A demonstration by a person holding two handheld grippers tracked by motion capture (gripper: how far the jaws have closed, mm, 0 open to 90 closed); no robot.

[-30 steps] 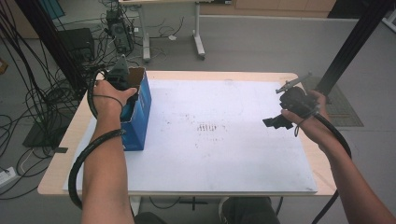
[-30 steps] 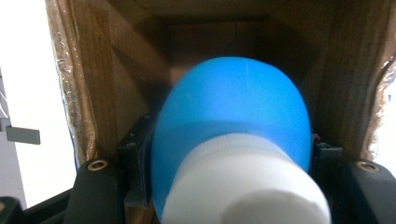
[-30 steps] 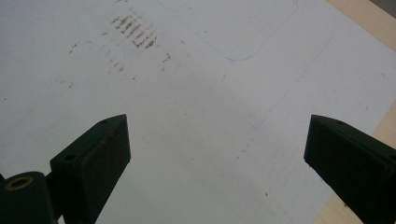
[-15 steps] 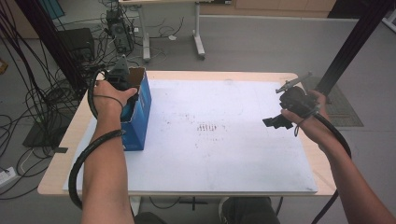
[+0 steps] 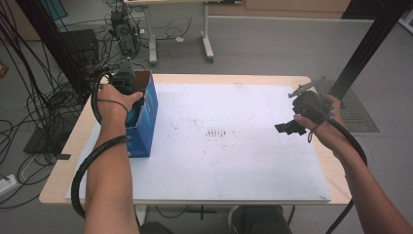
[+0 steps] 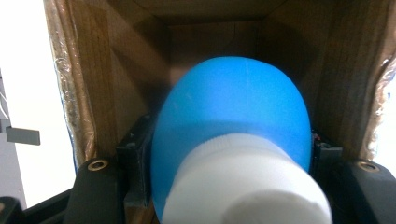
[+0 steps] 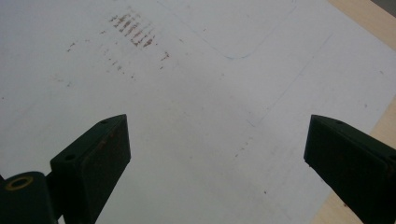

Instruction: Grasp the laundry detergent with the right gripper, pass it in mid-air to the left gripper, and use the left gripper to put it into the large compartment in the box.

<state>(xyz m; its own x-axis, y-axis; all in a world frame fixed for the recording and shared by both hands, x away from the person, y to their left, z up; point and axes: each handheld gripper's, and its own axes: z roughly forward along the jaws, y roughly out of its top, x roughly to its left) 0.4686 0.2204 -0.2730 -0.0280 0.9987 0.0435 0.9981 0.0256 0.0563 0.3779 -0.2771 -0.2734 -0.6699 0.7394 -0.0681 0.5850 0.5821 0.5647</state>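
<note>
A blue cardboard box (image 5: pixel 145 122) with an open top stands at the table's left edge. My left gripper (image 5: pixel 130 100) is lowered into it. In the left gripper view its jaws press on both sides of a blue bottle (image 6: pixel 231 116) with a white cap (image 6: pixel 245 186), deep between the box's brown inner walls (image 6: pixel 112 79). My right gripper (image 5: pixel 292 127) hovers over the right side of the white sheet (image 5: pixel 229 141). Its two jaws stand wide apart in the right gripper view, with only bare sheet (image 7: pixel 205 107) between them.
The white sheet covers most of the wooden table (image 5: pixel 63 161) and carries a patch of dark marks (image 5: pixel 216 133) near its middle. Cables (image 5: pixel 29 117) and a dark stand lie on the floor to the left. Another table's legs (image 5: pixel 207 41) stand beyond the far edge.
</note>
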